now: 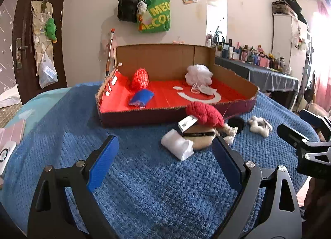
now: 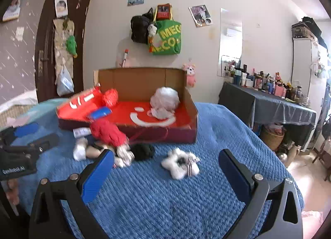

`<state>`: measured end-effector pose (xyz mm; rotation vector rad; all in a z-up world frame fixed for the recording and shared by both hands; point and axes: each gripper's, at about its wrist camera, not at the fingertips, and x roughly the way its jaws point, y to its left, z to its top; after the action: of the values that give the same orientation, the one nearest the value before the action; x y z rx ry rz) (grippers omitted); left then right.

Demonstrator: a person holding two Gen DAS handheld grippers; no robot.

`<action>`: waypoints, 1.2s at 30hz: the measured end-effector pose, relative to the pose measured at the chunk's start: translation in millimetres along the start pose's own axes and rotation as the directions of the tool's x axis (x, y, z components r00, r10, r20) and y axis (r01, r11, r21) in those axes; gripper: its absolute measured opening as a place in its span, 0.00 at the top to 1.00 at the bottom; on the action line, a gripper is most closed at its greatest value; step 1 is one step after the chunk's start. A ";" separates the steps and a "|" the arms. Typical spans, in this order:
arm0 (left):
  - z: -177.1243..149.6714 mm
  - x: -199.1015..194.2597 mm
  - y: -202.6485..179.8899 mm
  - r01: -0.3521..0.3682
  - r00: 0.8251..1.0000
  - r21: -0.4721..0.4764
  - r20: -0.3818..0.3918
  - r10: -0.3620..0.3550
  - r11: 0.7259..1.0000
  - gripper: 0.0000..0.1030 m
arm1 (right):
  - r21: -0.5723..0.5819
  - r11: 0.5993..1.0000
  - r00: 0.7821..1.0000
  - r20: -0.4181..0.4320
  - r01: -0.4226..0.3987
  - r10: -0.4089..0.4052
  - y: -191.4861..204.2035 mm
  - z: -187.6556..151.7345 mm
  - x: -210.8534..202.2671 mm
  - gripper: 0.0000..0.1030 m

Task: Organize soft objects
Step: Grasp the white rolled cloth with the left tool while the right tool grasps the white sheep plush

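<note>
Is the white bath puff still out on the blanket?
No, the white bath puff sits inside the cardboard box, near its back wall.

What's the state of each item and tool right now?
left tool: open, empty
right tool: open, empty
cardboard box: open, on the blue blanket
white mesh puff: in box
orange knit ball: in box
blue pouch: in box
red knit toy: outside box, on blanket
white fluffy toy: outside box, on blanket
black item: outside box, on blanket
</note>
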<state>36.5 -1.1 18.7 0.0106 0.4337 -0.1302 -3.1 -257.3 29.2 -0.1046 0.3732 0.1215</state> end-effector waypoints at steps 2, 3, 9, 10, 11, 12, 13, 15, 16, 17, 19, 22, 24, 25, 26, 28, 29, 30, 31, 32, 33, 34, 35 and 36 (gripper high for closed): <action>-3.8 1.9 -0.4 -0.003 1.000 0.000 -0.010 0.003 1.000 0.10 | 0.015 1.000 1.000 -0.019 -0.008 0.008 -1.2 -6.2 3.1 0.00; -4.8 3.3 -0.7 -0.002 1.000 -0.001 -0.018 0.002 1.000 0.10 | 0.021 1.000 0.999 -0.031 -0.010 0.010 -1.9 -7.6 5.3 0.00; -4.8 7.4 -1.2 0.001 0.999 -0.007 -0.036 -0.002 1.000 0.10 | 0.044 0.999 0.997 -0.066 -0.029 0.032 -6.5 -7.1 15.3 0.00; -4.3 8.3 -1.5 0.006 0.999 -0.008 -0.042 -0.006 1.000 0.10 | 0.046 0.998 0.996 -0.079 -0.034 0.038 -7.2 -6.0 18.6 0.00; -3.8 10.1 -1.4 0.015 0.998 -0.012 -0.053 -0.015 1.000 0.10 | 0.047 0.998 0.995 -0.088 -0.038 0.042 -7.3 -5.2 21.0 0.00; -3.2 11.2 -1.1 0.017 0.998 -0.015 -0.057 -0.018 1.000 0.10 | 0.050 0.998 0.994 -0.098 -0.043 0.048 -7.8 -4.4 23.5 0.00; -2.7 12.5 -1.0 0.017 0.998 -0.015 -0.063 -0.018 1.000 0.10 | 0.055 0.997 0.993 -0.108 -0.046 0.052 -9.0 -3.6 25.8 0.00; -1.4 16.4 -0.1 0.022 0.997 -0.016 -0.080 -0.023 1.000 0.10 | 0.062 0.997 0.989 -0.135 -0.050 0.058 -10.5 -2.1 31.8 0.00; -0.9 18.2 0.5 0.025 0.996 -0.020 -0.091 -0.027 0.999 0.10 | 0.073 0.996 0.986 -0.151 -0.057 0.068 -12.3 -1.4 35.5 0.00; -0.1 20.5 1.2 0.025 0.994 -0.023 -0.102 -0.027 0.999 0.10 | 0.085 0.995 0.983 -0.169 -0.058 0.072 -14.5 -0.6 39.4 0.00; 1.5 23.8 1.9 0.026 0.993 -0.019 -0.113 -0.028 0.999 0.10 | 0.094 0.993 0.977 -0.196 -0.069 0.086 -17.4 1.4 46.0 0.00; 5.5 31.3 4.4 0.038 0.989 -0.028 -0.141 -0.041 0.999 0.10 | 0.065 0.996 0.970 -0.231 -0.062 0.076 -18.7 6.2 54.5 0.00; 8.0 38.8 6.4 0.055 0.983 -0.038 -0.174 -0.061 0.998 0.10 | 0.045 0.997 0.965 -0.252 -0.064 0.074 -18.6 9.2 59.3 0.00; 8.9 43.2 7.4 0.060 0.979 -0.044 -0.192 -0.067 0.997 0.10 | 0.030 0.998 0.963 -0.263 -0.062 0.067 -18.5 10.9 62.0 0.00; 9.4 47.0 7.8 0.060 0.976 -0.045 -0.206 -0.068 0.997 0.10 | 0.021 0.998 0.961 -0.268 -0.061 0.064 -18.5 11.8 63.6 0.00; 10.4 53.4 9.2 0.074 0.970 -0.058 -0.229 -0.085 0.996 0.10 | 0.008 0.998 0.958 -0.281 -0.060 0.060 -18.9 14.2 67.7 0.00; 10.7 57.6 9.6 0.074 0.966 -0.062 -0.245 -0.087 0.995 0.10 | 0.003 0.998 0.956 -0.287 -0.061 0.059 -19.4 15.3 69.8 0.00; 10.9 60.0 9.1 0.070 0.964 -0.058 -0.252 -0.082 0.996 0.10 | -0.002 0.998 0.954 -0.296 -0.061 0.058 -19.8 16.1 72.4 0.00; 11.1 63.2 8.4 0.068 0.962 -0.052 -0.263 -0.079 0.996 0.10 | -0.005 0.998 0.950 -0.305 -0.062 0.057 -20.1 16.8 75.5 0.00; 11.2 67.3 7.3 0.070 0.956 -0.045 -0.281 -0.080 0.997 0.10 | -0.003 0.998 0.948 -0.313 -0.063 0.059 -21.2 17.0 78.0 0.01; 11.5 69.7 7.0 0.073 0.954 -0.044 -0.287 -0.082 0.996 0.10 | 0.001 0.998 0.944 -0.323 -0.064 0.061 -22.6 17.2 80.7 0.01; 11.3 71.6 6.8 0.074 0.952 -0.041 -0.295 -0.083 0.996 0.10 | 0.004 0.998 0.940 -0.336 -0.069 0.066 -23.8 17.2 84.1 0.03; 11.4 74.7 6.0 0.077 0.948 -0.036 -0.308 -0.085 0.996 0.10 | 0.006 0.997 0.933 -0.354 -0.071 0.068 -25.1 16.8 88.4 0.05; 11.8 77.2 5.7 0.080 0.945 -0.031 -0.316 -0.085 0.996 0.10 | 0.007 0.997 0.929 -0.363 -0.072 0.069 -26.2 16.4 90.6 0.07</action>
<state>111.6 -5.5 -3.1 -0.0039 0.7584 -0.2086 90.1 -272.2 13.0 -0.1205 0.7477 0.1755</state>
